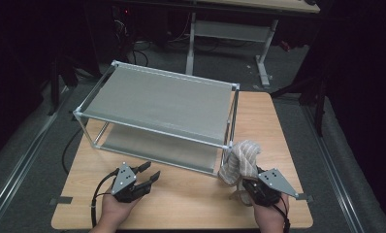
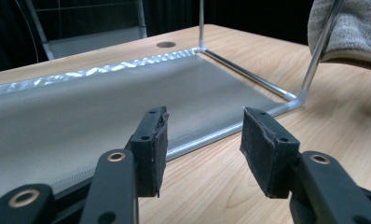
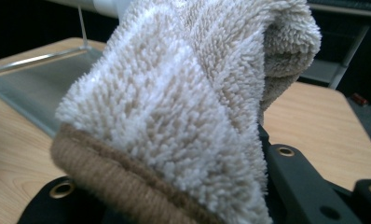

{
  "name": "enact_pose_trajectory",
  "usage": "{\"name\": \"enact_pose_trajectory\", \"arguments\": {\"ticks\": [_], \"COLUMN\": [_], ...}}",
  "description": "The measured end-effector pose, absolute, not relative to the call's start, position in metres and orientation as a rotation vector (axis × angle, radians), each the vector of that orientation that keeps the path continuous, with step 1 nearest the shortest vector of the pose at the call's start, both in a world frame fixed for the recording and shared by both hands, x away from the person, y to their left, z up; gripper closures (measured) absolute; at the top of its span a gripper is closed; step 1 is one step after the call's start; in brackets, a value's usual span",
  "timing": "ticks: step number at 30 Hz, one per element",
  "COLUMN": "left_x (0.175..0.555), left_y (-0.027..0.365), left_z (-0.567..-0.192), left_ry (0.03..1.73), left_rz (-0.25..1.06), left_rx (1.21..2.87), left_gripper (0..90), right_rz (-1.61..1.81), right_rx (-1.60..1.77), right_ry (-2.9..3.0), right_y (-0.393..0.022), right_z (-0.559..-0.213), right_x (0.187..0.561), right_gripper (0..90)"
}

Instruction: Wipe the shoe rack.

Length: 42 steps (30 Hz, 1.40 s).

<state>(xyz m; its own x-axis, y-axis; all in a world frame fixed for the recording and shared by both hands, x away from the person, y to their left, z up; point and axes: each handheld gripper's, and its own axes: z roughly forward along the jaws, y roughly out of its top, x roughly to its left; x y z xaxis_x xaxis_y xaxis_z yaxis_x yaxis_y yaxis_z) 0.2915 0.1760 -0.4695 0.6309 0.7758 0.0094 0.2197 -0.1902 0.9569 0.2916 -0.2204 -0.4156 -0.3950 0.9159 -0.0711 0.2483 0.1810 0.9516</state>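
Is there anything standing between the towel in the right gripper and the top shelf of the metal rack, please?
Nothing visible lies on the top shelf. The towel, held by the right gripper, hangs by the rack's front right post, which it must clear.

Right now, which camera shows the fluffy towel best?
The right gripper view: the towel is up close, beige loops and brown hem clear. The high view shows it small, bunched at the right tongs beside the rack. The left gripper view catches one corner.

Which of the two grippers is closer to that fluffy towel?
Right. The right gripper has the towel between its fingers; the left gripper sits apart across the table, empty.
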Motion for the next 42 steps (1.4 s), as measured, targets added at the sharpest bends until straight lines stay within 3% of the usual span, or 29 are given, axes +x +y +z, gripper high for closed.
{"name": "enact_pose_trajectory", "arguments": {"ticks": [8,24,30,42], "left_x": [0.283,0.29,0.294,0.298], "left_y": [0.178,0.167,0.154,0.146], "left_z": [-0.464,-0.465,-0.465,-0.466], "left_ry": [0.812,0.777,0.742,0.724], "left_rz": [0.652,0.614,0.593,0.584], "left_rx": [1.728,1.737,1.749,1.769], "left_gripper": [50.6,50.5,50.4,50.4], "right_rz": [1.209,0.939,0.984,1.31], "right_rx": [1.063,1.191,1.161,0.953], "right_ry": [1.812,2.111,2.034,1.811], "right_y": [-0.22,-0.209,-0.215,-0.21], "right_z": [-0.42,-0.486,-0.47,-0.405], "right_x": [0.289,0.309,0.288,0.247], "right_gripper": [67.0,67.2,67.4,67.7]}}
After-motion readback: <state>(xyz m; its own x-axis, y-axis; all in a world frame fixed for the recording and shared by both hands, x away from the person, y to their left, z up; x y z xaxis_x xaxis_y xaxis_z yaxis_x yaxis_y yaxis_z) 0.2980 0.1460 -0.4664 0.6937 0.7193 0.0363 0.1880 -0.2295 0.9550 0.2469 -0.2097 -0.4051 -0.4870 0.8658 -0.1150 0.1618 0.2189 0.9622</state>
